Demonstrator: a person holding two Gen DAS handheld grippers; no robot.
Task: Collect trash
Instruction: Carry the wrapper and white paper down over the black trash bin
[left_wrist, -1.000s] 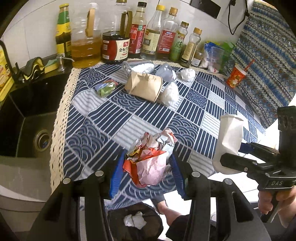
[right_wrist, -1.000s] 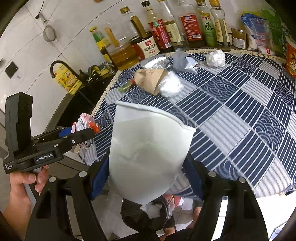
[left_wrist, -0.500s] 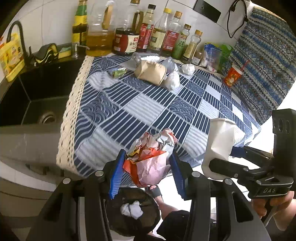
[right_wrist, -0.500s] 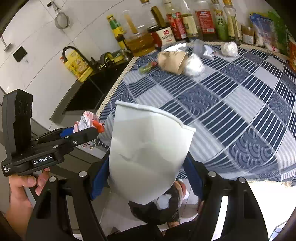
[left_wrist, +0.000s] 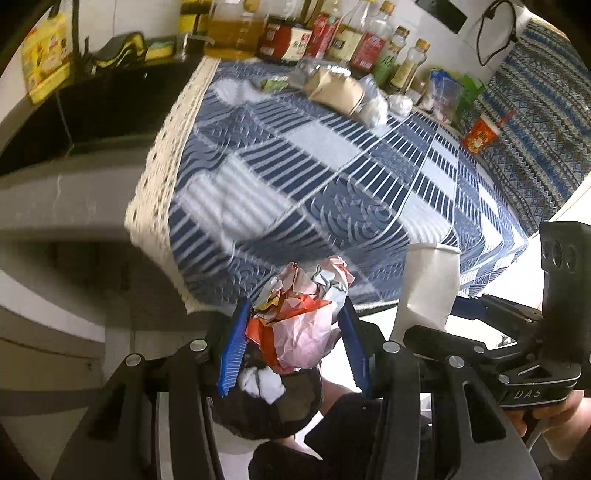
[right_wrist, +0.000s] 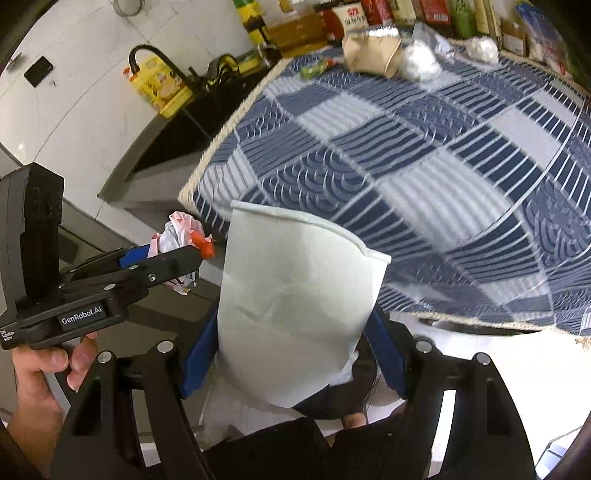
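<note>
Clamped between ribbed blue pads (left_wrist: 232, 350), crumpled wrapper wad (left_wrist: 299, 314) — pink, red, silvery, creased and glossy — grasped by left gripper (left_wrist: 293, 341), bulging forward past the fingertips. Directly beneath those jaws, black-lined trash bin (left_wrist: 266, 406), round-mouthed, with white crumpled tissue (left_wrist: 260, 380) inside. Just right of the wad, white paper cup (right_wrist: 295, 314), smooth and matte, tapered, dented across its side and flattened at the rim, squeezed between the blue pads of right gripper (right_wrist: 295, 354); rim pointing away from the jaws, base toward the camera. Below that cup, dark bin rim only partly visible. Ahead of both jaws, blue-and-white patchwork tablecloth (left_wrist: 332, 177) with wave and stripe panels and a cream lace edge. At the cloth's far end, brown paper bag (left_wrist: 338, 90), foil-like balls (left_wrist: 375, 107), green wrapper (left_wrist: 273, 83), then a row of sauce and oil bottles (left_wrist: 295, 35). Far left of the jaws, black sink (left_wrist: 74, 107). Compared with a second ago: both grips unchanged, table edge now farther ahead of the fingertips, bin closer under the wad, more of the counter front exposed.
</note>
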